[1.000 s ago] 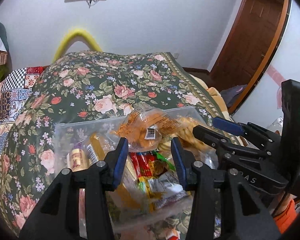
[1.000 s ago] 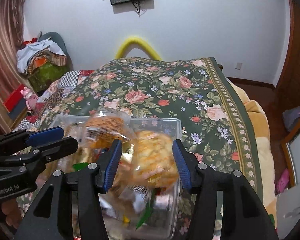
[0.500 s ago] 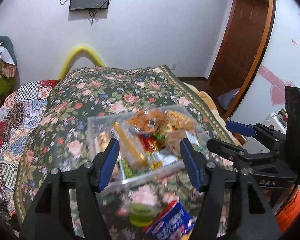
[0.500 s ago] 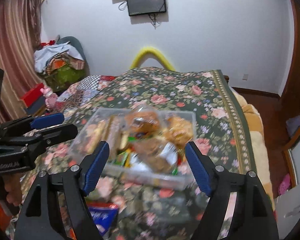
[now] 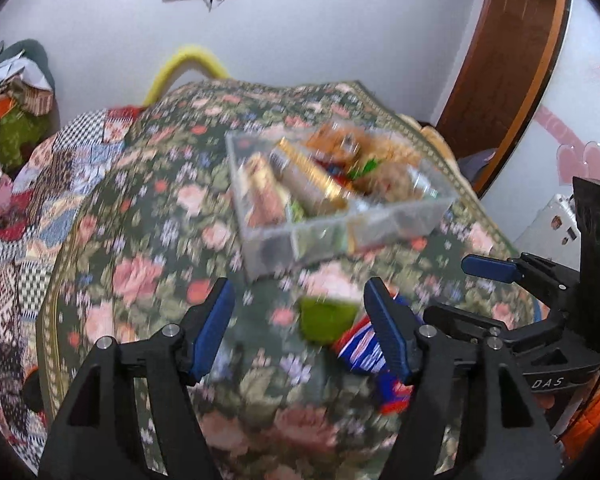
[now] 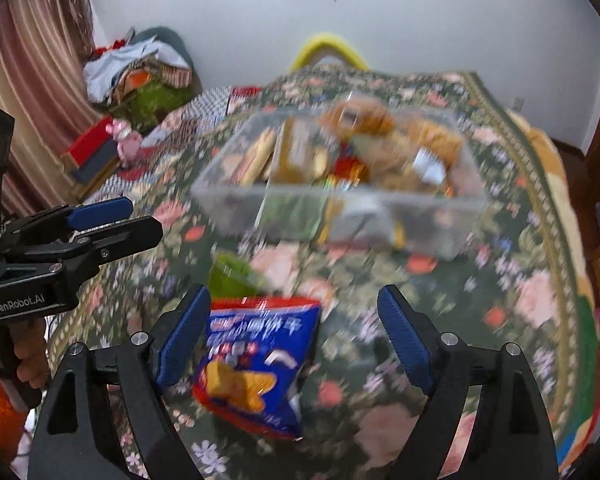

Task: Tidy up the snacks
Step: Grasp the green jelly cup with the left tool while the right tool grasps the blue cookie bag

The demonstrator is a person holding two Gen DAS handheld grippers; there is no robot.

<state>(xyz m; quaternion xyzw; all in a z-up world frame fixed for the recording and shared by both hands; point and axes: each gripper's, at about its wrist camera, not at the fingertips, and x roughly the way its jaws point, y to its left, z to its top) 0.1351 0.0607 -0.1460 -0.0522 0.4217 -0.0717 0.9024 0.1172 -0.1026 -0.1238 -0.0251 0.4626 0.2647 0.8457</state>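
A clear plastic box [image 6: 340, 216] sits centre frame in the right wrist view, on the floral bedspread [image 6: 520, 280], crammed with orange and gold snack packs, all blurred. Nearer, low centre, lies a blue-and-red snack bag [image 6: 256, 364], with a green cup-like item [image 6: 230, 276] just beyond it, too smeared to identify. The right gripper [image 6: 296, 336] stands wide, jaws having just opened, the bag under them, not pinched. The left gripper [image 5: 300, 328] is partly open, jaws likewise just opening, nothing between them. Clothes [image 6: 136, 68] pile upper left.
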